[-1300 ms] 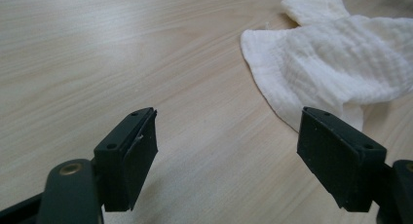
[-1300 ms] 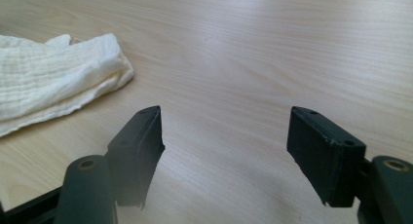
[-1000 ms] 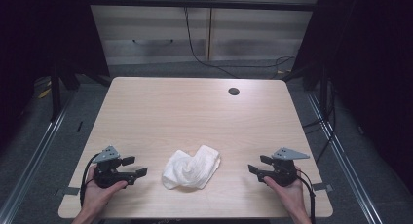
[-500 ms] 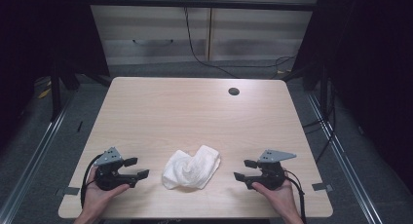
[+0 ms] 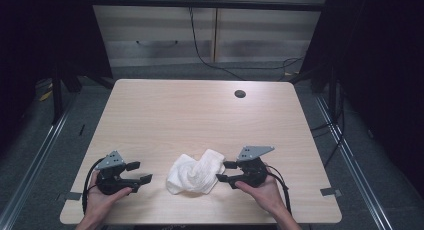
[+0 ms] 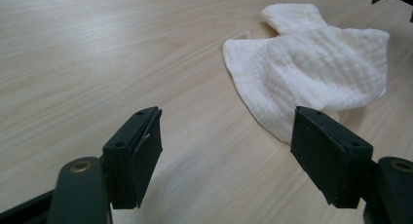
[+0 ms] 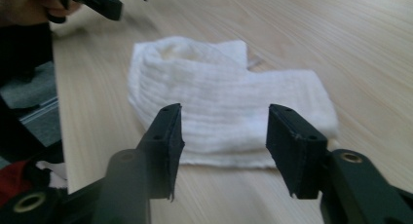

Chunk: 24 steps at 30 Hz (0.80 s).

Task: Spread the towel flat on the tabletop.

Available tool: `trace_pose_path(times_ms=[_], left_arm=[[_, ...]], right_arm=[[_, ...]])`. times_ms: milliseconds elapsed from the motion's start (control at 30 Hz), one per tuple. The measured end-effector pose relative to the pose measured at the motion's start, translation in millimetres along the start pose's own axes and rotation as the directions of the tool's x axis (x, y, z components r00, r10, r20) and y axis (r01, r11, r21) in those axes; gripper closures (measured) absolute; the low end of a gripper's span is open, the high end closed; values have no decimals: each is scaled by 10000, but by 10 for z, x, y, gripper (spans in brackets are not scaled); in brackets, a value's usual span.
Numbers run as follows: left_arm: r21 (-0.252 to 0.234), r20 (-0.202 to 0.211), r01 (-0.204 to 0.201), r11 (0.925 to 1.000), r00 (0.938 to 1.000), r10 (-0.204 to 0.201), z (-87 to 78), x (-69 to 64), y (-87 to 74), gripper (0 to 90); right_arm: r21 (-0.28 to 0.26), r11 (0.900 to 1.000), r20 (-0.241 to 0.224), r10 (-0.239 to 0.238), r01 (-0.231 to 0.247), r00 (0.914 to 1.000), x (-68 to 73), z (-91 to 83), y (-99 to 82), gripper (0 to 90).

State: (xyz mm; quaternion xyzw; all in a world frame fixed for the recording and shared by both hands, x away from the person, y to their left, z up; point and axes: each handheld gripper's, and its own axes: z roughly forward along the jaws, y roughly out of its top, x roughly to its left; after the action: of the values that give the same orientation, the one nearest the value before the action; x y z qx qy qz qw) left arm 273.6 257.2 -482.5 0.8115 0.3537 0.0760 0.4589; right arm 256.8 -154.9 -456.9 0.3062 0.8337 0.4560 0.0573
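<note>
1. High view: the cloth (image 5: 195, 172) lies crumpled near the front edge of the table (image 5: 200, 115), between my two grippers, its long axis running left to right and tilting away at its right end. My right gripper (image 5: 223, 171) is just beside the cloth's right end; my left gripper (image 5: 140, 172) sits farther off.
2. Left gripper view: my jaws stand wide open on bare wood, with the cloth (image 6: 311, 73) ahead and to the right.
3. Right gripper view: my jaws have just been closing, yet they are apart, nothing pinched; the cloth (image 7: 229, 112) lies straight ahead of them.
</note>
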Motion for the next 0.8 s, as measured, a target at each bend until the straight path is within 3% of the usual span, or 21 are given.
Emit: trace_pose_path(times_ms=[100,233,333,367,467,600,767,800], left_arm=[[-84,-40,-26,10000,10000,26,-2,-5,1,285],[-169,-9,-125,9998,9999,125,-17,-13,4,287],[-182,-35,-58,9998,10000,57,-21,-8,-3,286],[-227,-36,-9,9997,10000,9,-19,-5,-4,286],[-166,-64,9,9999,10000,-10,-16,8,-4,286],[-153,-90,-13,9999,10000,11,-15,4,-6,286],[-83,-68,-43,10000,10000,42,-14,16,-9,283],[-104,-88,-11,9999,10000,10,-12,18,-10,283]], right_arm=[[-3,9999,-186,-169,169,9997,25,51,69,546],[25,9992,-469,-394,395,9981,43,178,175,534],[-62,9986,-1196,-529,525,9914,72,310,223,411],[-66,9980,-1269,-627,623,9899,99,341,226,417],[331,9956,-1277,-831,880,9883,158,459,229,417],[806,9931,-1268,-746,852,9891,123,636,186,424],[1393,9875,-1256,-557,732,9905,56,800,94,596],[1393,9875,-1256,-557,732,9905,56,800,94,596]])
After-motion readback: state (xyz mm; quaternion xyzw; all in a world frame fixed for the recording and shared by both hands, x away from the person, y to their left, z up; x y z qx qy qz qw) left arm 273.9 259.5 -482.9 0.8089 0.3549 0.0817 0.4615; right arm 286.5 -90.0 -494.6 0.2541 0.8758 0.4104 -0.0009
